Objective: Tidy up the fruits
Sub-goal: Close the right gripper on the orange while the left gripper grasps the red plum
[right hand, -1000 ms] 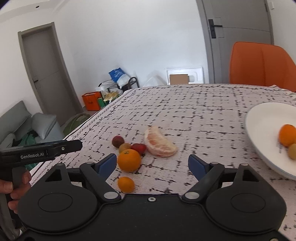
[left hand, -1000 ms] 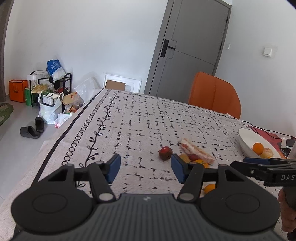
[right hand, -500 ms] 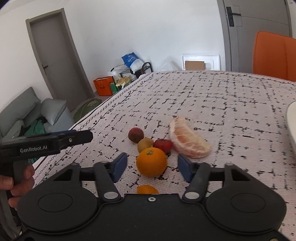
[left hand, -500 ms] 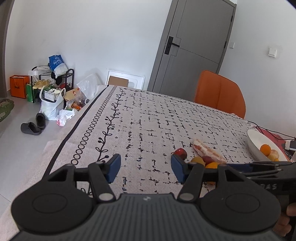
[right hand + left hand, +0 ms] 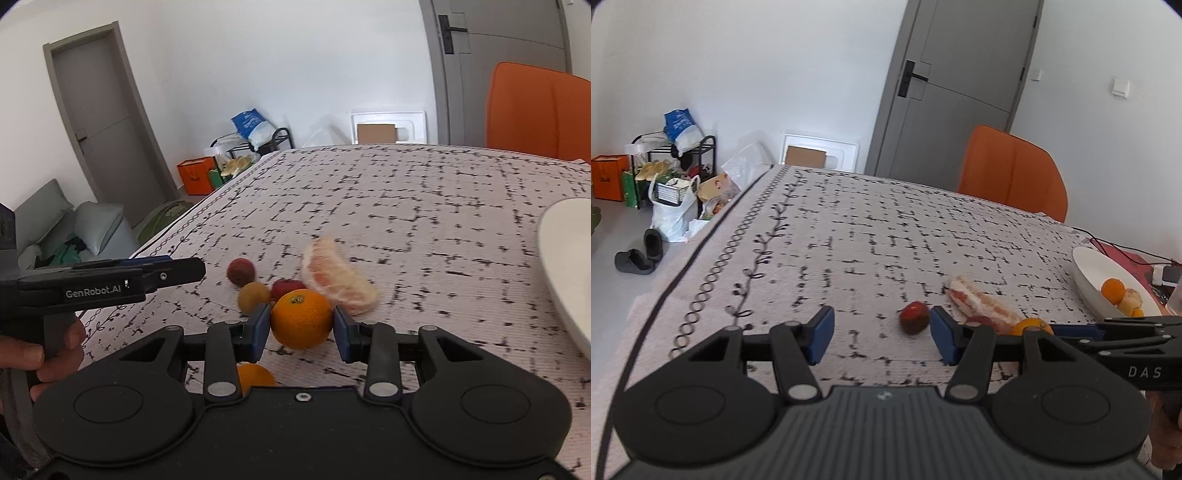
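Fingers: your right gripper (image 5: 301, 326) has closed in, blue pads (image 5: 258, 326) now flanking the big orange (image 5: 301, 318), contact unclear | left gripper (image 5: 881, 334) still spread wide, empty | small orange (image 5: 255, 374) under right gripper | pomelo wedge (image 5: 338, 280) behind | white bowl (image 5: 1087, 273) far right.

Both grippers, left gripper (image 5: 882, 340) and right gripper (image 5: 301, 328), are matte black with blue pads, silver pivot screws, ribbed housings; white "GenRobot.AI" lettering, bare-skinned hands.
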Motion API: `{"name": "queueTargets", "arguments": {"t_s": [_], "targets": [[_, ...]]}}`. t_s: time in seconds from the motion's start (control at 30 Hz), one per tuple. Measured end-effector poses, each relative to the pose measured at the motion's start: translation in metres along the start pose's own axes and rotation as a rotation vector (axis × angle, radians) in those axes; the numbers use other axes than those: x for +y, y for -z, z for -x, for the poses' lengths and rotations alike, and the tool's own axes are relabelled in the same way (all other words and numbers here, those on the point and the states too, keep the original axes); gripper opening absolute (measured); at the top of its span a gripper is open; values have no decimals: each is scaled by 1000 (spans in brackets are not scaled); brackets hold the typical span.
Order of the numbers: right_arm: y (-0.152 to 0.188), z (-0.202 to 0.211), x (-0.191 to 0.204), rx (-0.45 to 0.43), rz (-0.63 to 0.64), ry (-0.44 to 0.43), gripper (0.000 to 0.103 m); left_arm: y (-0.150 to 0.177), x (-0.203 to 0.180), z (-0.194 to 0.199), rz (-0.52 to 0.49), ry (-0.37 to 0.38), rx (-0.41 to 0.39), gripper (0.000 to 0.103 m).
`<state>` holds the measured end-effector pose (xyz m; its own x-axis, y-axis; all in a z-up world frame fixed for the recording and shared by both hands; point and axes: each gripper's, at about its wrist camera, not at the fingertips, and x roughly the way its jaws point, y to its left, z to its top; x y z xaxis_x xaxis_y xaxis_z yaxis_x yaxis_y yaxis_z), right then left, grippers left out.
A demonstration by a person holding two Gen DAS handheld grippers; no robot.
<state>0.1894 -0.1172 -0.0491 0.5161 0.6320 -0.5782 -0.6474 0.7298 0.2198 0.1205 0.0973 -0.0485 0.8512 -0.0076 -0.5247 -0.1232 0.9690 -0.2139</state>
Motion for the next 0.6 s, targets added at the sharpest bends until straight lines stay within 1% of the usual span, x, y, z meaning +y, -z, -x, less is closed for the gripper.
{"name": "queueTargets", "arguments": {"t_s": [0.2,0.3,0.37,0.43,0.47,0.6], "targets": [[3,12,-14,-19,-29,32,35,-2,-12,-12,-13,11,11,47],[5,19,-22,-26,-43,49,35,-1,-16,-21,-20,4,20,45],[5,24,-26,-34,-52,59,35,-1,-19,-28,-22,-7,35,41],[7,30,-31,-45,-60,68,35,1,-21,-35,-14,-8,57,21],[7,34,-33,-52,-63,74,35,0,-21,-37,-9,-5,62,21],[8,49,-42,-79,-82,93,35,-4,-34,-32,-28,-6,24,20]]}}
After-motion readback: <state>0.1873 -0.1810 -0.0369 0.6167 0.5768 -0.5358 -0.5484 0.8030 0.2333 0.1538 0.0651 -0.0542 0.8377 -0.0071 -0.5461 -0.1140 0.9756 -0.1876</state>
